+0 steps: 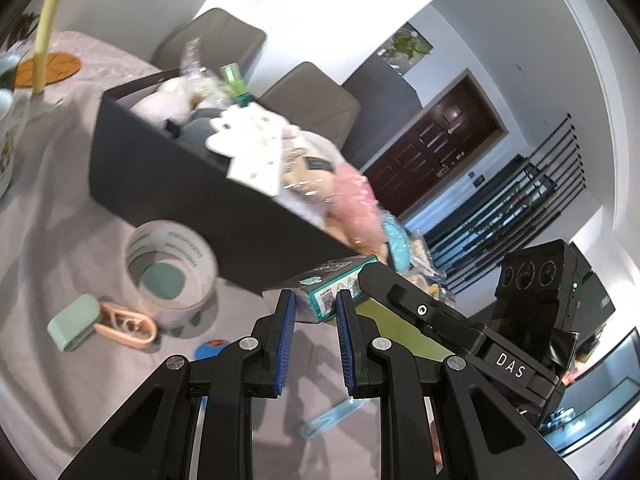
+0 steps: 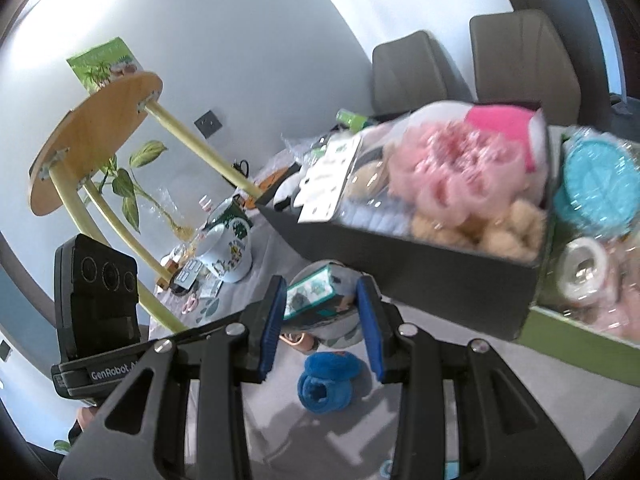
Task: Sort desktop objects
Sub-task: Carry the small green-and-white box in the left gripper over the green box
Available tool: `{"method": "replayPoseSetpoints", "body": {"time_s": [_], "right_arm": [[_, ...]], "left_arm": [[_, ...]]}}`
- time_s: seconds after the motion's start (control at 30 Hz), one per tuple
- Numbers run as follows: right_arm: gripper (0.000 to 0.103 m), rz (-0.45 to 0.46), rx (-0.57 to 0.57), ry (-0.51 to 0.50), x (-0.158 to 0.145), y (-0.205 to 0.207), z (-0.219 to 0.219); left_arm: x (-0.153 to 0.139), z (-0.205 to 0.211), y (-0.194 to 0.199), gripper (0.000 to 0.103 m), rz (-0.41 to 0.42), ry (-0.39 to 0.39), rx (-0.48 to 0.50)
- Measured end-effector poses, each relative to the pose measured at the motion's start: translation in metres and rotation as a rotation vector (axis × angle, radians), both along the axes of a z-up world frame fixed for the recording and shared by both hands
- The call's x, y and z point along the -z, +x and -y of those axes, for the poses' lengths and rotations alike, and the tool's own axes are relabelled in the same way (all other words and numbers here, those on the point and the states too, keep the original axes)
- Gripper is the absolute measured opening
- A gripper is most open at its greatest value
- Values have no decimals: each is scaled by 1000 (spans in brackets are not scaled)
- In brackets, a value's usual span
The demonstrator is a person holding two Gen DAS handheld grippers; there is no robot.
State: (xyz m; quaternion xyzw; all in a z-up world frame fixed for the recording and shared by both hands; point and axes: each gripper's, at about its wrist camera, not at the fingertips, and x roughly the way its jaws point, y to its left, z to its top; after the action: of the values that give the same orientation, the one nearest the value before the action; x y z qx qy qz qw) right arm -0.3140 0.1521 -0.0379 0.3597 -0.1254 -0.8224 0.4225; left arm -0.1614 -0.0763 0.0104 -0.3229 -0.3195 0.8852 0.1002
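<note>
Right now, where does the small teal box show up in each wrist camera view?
Left wrist view: the small teal box sits low centre, clamped by the right gripper.
Right wrist view: the box is centre, between the blue pads.
Shared landmark: the black bin, just behind it.

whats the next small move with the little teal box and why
Probably lift the teal box a little higher, then forward over the near wall of the black bin. The box sits at the tips of the left gripper, in front of that wall and below its rim, and the bin is already piled high.
</note>
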Motion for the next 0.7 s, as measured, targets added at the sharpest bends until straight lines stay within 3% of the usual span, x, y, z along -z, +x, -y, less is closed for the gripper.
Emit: {"method": "replayPoseSetpoints", "body": {"time_s": [0.43,0.7], "right_arm": [[36,-75,113,-5,-31,3,-55],[36,-79,211,-80,-46,-3,-114]], "left_arm": [[-47,-61,-29,19,-57,-93,69],[-67,-115,-56,19,-84,-121,128]]}}
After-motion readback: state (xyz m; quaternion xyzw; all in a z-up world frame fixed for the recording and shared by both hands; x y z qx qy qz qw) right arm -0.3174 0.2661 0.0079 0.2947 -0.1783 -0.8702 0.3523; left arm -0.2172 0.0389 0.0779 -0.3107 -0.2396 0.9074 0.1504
